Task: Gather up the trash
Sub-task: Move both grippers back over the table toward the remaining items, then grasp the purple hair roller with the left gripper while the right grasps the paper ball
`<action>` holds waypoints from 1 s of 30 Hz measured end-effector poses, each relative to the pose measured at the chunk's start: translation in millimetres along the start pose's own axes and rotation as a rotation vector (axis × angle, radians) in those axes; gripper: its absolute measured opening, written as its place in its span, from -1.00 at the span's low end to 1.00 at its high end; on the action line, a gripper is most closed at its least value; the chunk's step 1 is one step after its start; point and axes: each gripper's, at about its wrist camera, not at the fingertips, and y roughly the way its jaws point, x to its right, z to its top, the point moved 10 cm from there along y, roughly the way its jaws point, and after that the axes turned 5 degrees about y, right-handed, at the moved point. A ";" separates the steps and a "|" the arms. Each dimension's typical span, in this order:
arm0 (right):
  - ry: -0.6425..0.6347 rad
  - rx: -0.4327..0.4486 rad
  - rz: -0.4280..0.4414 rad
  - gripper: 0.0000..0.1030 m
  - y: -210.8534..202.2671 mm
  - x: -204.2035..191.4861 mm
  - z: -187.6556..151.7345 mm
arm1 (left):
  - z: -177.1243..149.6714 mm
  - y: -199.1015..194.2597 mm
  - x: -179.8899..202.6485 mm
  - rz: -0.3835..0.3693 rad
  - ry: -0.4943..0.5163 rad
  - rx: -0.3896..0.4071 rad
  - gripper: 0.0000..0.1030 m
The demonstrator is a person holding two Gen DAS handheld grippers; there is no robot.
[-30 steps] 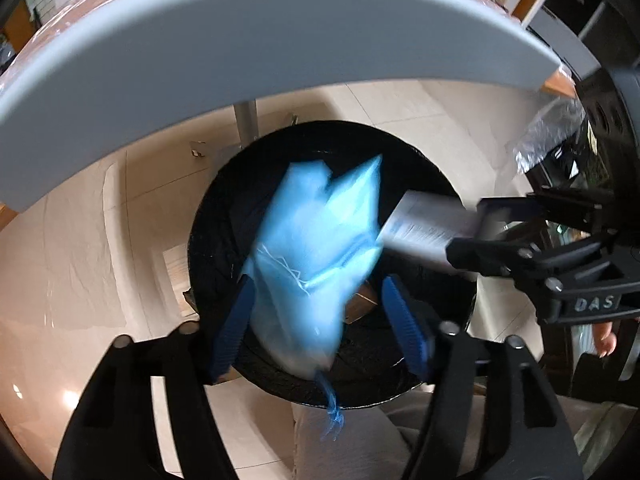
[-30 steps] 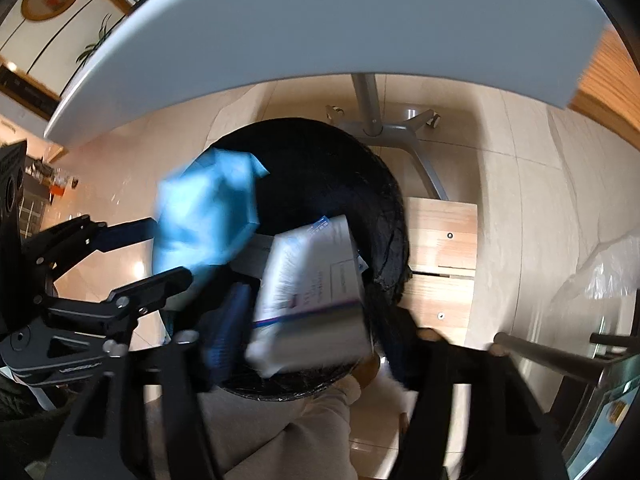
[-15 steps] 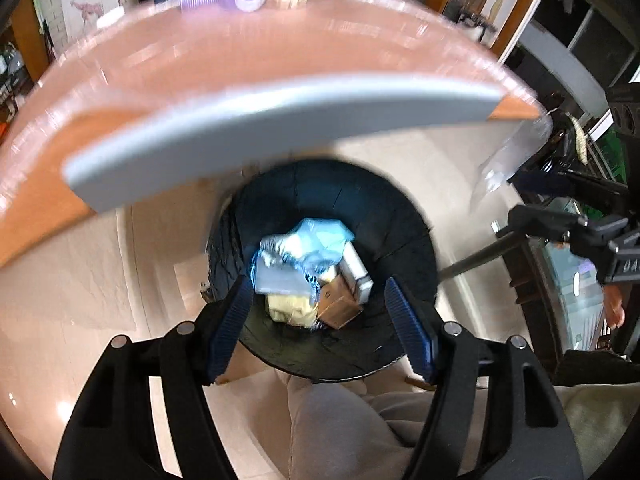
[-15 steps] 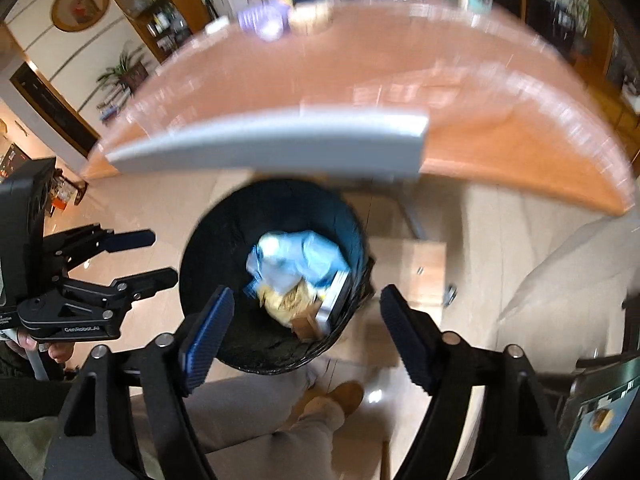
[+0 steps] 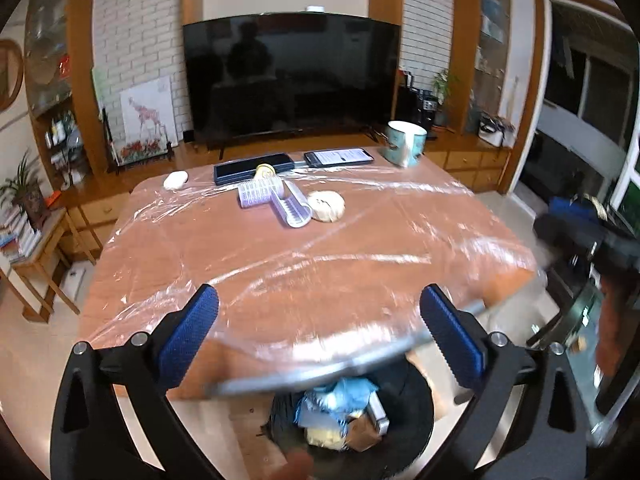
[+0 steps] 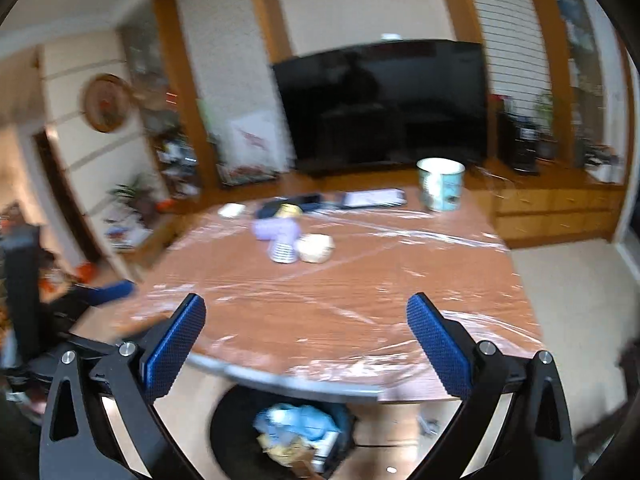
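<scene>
A: Where did the left gripper stand, and in what state?

B: It was raised over the near edge of the table, its blue-padded fingers spread wide with nothing between them. The right gripper matched it: fingers far apart, empty, above the same edge.

A: Where was the collected trash?

B: In the black bin on the floor, partly under the table's edge. A crumpled blue bag lay on top, with a yellowish scrap and a brown piece beside it. The right wrist view showed the same bin, blurred.

A: What remained on the table?

B: On the plastic-wrapped top: a crumpled beige wad touching a ribbed lilac container, a second lilac piece, a small white lump near the far left corner, two dark phones and a teal mug at the far edge
</scene>
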 end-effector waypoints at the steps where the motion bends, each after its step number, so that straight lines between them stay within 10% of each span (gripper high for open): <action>1: -0.003 -0.017 -0.002 0.93 6.9 0.9 -0.9 | 4.6 6.9 -4.1 -0.007 -0.013 -0.005 0.96; 30: -0.156 -0.363 -0.034 0.38 255.5 -9.1 3.6 | 59.1 227.0 -71.5 -0.190 -0.181 -0.324 0.79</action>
